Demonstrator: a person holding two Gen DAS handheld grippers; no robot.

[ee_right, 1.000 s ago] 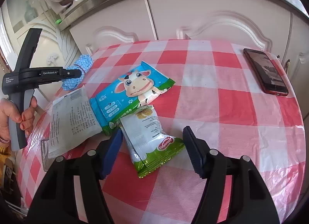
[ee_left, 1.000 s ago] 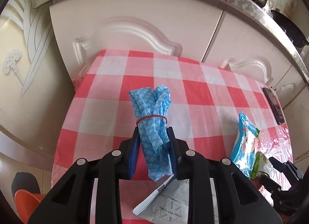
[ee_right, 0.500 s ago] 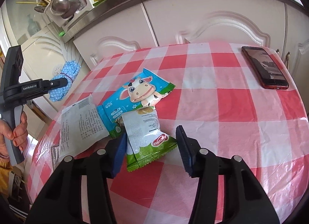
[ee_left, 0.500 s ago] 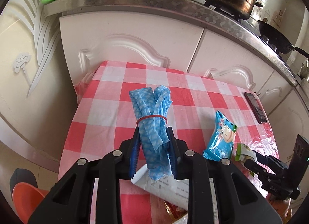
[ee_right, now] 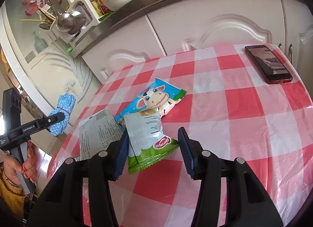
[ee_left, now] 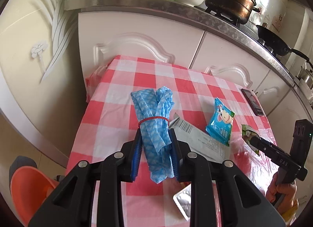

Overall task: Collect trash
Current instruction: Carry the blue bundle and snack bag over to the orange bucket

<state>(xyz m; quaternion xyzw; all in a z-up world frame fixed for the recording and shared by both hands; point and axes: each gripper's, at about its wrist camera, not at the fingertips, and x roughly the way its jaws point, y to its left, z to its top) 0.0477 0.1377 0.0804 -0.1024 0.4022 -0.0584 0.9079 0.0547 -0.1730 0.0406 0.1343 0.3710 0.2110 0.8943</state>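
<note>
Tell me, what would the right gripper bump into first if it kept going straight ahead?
Probably the green-and-white snack packet already lying between the right gripper's blue pads. Just beyond that sits the blue cow wrapper on the checked tablecloth. Depth is hard to judge in this fisheye view.

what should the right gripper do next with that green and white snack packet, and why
Probably close a little further on the snack packet and lift it. The right gripper straddles the packet's lower end on the tablecloth; the left pad touches its edge, but a gap remains at the right pad. The left gripper is busy, clamped on the blue cloth bundle.
</note>
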